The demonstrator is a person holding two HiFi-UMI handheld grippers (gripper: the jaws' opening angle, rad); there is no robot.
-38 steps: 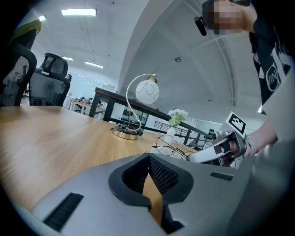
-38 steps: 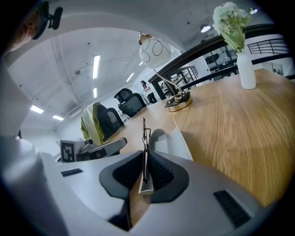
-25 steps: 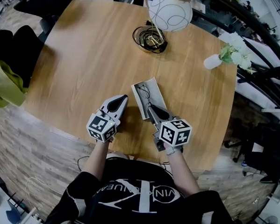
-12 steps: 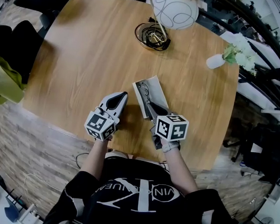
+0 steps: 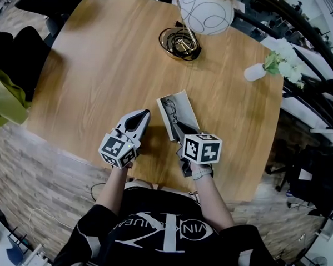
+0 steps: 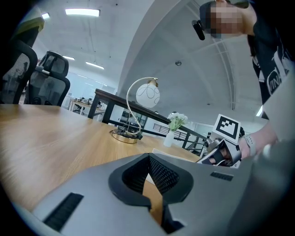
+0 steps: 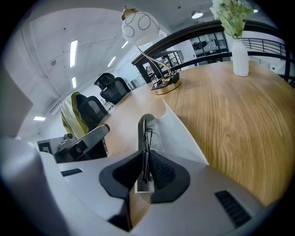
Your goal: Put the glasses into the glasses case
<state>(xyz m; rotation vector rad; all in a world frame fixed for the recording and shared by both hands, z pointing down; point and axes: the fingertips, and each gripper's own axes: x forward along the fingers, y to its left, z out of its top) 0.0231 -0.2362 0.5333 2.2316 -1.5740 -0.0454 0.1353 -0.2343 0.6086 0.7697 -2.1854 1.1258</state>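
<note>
Over the round wooden table, our right claw clamps the light, fragile, dark thin-framed folded glasses by the frame, with the open white case just beneath.

The black shirt carries white print, seen upside down, of which only "VIN K" reads clearly. The left cube and right cube bear black-and-white square codes, no letters.

This is an open office. Beside the round wooden table stand black mesh office chairs. High above the table run long ceiling lights. Beyond the table's far edge are a dark railing and more desks.
</note>
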